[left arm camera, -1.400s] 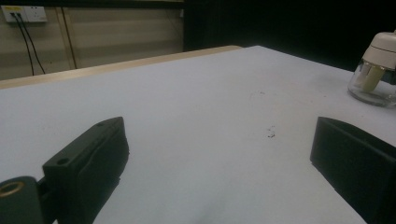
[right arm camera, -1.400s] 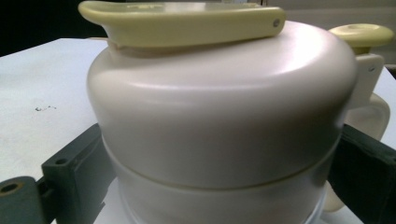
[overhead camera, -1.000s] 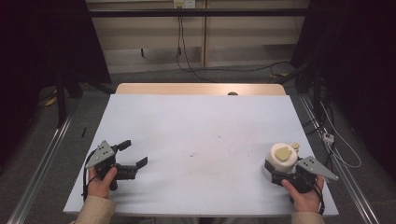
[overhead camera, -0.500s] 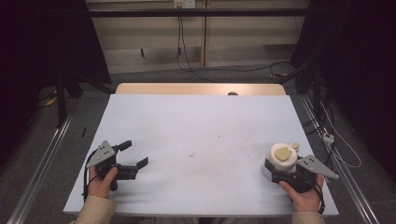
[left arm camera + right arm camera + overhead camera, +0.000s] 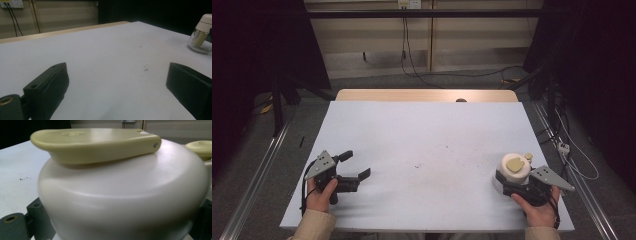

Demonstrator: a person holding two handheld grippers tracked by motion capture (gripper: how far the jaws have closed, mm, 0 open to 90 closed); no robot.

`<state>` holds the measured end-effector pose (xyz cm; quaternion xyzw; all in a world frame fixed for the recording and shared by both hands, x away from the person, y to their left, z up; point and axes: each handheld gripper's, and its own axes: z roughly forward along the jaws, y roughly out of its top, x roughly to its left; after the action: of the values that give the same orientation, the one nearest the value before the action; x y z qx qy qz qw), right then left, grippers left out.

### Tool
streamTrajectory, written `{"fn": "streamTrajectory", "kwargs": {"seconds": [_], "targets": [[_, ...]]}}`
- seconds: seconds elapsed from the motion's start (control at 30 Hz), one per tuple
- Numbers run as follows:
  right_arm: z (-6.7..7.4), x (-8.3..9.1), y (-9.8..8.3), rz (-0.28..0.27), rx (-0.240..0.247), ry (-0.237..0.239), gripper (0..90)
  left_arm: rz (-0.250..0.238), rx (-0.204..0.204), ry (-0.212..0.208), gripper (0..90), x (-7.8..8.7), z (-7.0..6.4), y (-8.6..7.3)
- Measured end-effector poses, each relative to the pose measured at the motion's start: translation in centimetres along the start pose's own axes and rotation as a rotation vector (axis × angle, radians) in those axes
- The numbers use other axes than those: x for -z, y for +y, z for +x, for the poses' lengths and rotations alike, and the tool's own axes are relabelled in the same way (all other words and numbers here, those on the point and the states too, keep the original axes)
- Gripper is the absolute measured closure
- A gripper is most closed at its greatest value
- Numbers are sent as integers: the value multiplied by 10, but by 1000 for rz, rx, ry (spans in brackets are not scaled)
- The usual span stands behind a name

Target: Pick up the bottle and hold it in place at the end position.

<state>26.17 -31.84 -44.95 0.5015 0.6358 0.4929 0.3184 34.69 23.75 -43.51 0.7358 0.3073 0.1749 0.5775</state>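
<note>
A round white plastic jar with a pale yellow-green lid handle [image 5: 514, 169] is sitting at the lower right of the white counter [image 5: 427, 145]. The right gripper [image 5: 512, 187] is squeezing its jaws around it. The left gripper [image 5: 354, 167], lower left, is holding its jaws wide apart around nothing.

Foreground: a rounded cream-white lid [image 5: 125, 195] spans nearly the whole width, very close to the camera.
Handle: a flat yellow-green handle [image 5: 95, 143] lies across the lid's top, with a small hole near its right end.
Right tool [image 5: 120, 225]: dark jaws flank the lid's lower sides.
Right edge: a yellow-green knob [image 5: 200, 147].
Left: white desk [image 5: 17, 165], small dark specks.
</note>
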Motion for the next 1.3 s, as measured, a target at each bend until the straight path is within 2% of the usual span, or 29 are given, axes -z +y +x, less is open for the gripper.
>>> {"fn": "streamTrajectory", "kwargs": {"seconds": [0.2, 0.3, 0.43, 0.77, 0.93, 1.13, 1.3], "targets": [[6, -1, 1, -4, 6, -37, 67, -1, -1, 3, 41, 0, 0, 0], [9, -3, 3, -8, 34, -55, 68, -2, 0, 2, 41, 1, 0, 0], [10, -4, 5, -38, 21, -60, 68, -2, 0, 3, 41, 1, 0, 0], [16, -7, 11, -52, 26, -34, 69, -3, 1, 3, 41, 1, 0, 0], [20, -13, 15, -56, 35, -12, 68, -4, 2, 5, 41, 1, 0, 0], [25, -19, 21, -70, 21, 9, 69, -8, 3, 3, 40, 2, 0, 0], [28, -25, 24, -68, 39, 19, 68, -8, 3, 0, 40, 1, 0, 0]]}}
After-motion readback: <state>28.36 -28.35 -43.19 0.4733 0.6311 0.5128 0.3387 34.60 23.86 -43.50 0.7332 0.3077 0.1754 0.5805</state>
